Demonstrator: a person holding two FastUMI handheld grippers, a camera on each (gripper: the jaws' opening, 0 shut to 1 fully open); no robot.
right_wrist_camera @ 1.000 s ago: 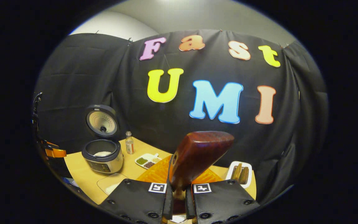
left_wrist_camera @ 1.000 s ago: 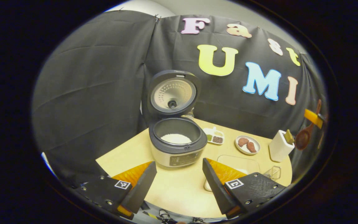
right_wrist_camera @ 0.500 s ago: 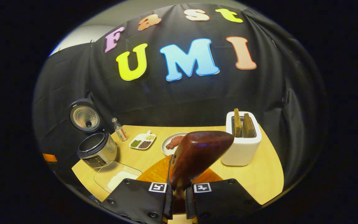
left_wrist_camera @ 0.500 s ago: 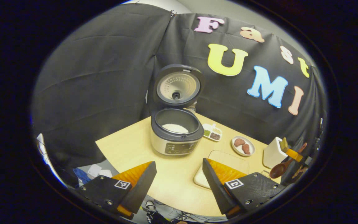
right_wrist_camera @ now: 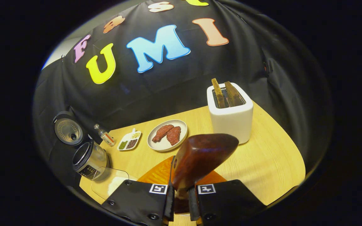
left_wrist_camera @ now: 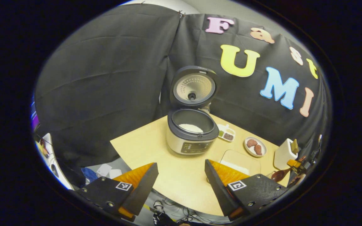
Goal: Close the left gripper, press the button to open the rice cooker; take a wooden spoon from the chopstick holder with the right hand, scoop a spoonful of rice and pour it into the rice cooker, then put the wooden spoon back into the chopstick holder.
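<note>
The rice cooker (left_wrist_camera: 191, 135) stands open on the wooden table (left_wrist_camera: 143, 147), lid (left_wrist_camera: 195, 86) upright, white rice (left_wrist_camera: 191, 127) in its pot. My left gripper (left_wrist_camera: 179, 185) is open and empty, hovering near the table's front edge, well short of the cooker. My right gripper (right_wrist_camera: 181, 196) is shut on the dark wooden spoon (right_wrist_camera: 200, 157), whose bowl points forward above the table. In the left gripper view the spoon (left_wrist_camera: 280, 175) hangs at the far right over the table. The cooker (right_wrist_camera: 88, 155) sits far left in the right gripper view.
A clear dish with rice (left_wrist_camera: 240, 161) lies right of the cooker. Behind it are a divided dish of beans (right_wrist_camera: 129, 140), a small bottle (right_wrist_camera: 105, 135) and a plate with meat pieces (right_wrist_camera: 167, 135). A white box holding two brown slabs (right_wrist_camera: 230, 111) stands at the right.
The right gripper has come down and tipped toward the table with the spoon, which now hangs low beside the white box. The left gripper has drawn back and to the left, still open.
</note>
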